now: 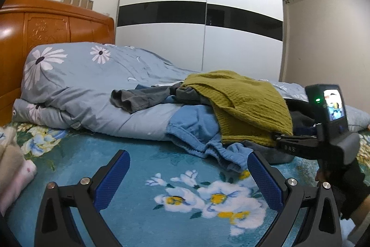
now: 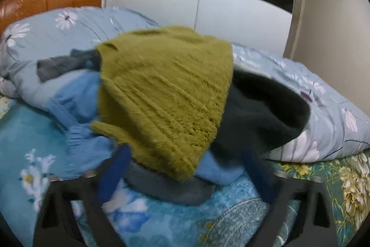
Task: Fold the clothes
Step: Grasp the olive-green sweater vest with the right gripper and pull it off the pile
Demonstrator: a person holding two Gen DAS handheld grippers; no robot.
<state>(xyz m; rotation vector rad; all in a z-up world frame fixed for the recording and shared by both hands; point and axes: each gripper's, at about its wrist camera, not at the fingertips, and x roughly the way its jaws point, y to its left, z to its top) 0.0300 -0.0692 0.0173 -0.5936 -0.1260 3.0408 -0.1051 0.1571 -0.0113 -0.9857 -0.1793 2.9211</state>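
Note:
A heap of clothes lies on the bed against a rolled quilt. An olive knit sweater [image 1: 242,103] [image 2: 166,89] is on top, over a blue garment [image 1: 198,131] [image 2: 76,108], a grey one [image 1: 138,96] [image 2: 55,66] and a dark one [image 2: 266,108]. My left gripper [image 1: 188,175] is open over the teal floral sheet [image 1: 150,154], short of the heap, with nothing between its fingers. My right gripper [image 2: 187,168], blurred, has its jaws apart around the heap's front edge. The sweater's hem and a grey garment [image 2: 171,186] lie between its fingers. In the left wrist view the right gripper [image 1: 277,138] sits at that hem.
The light-blue daisy quilt [image 1: 81,75] is bunched behind the heap. An orange wooden headboard [image 1: 46,24] stands at the left and a white wardrobe [image 1: 203,15] behind the bed. Pink and beige cloth [image 1: 13,168] lies at the left edge.

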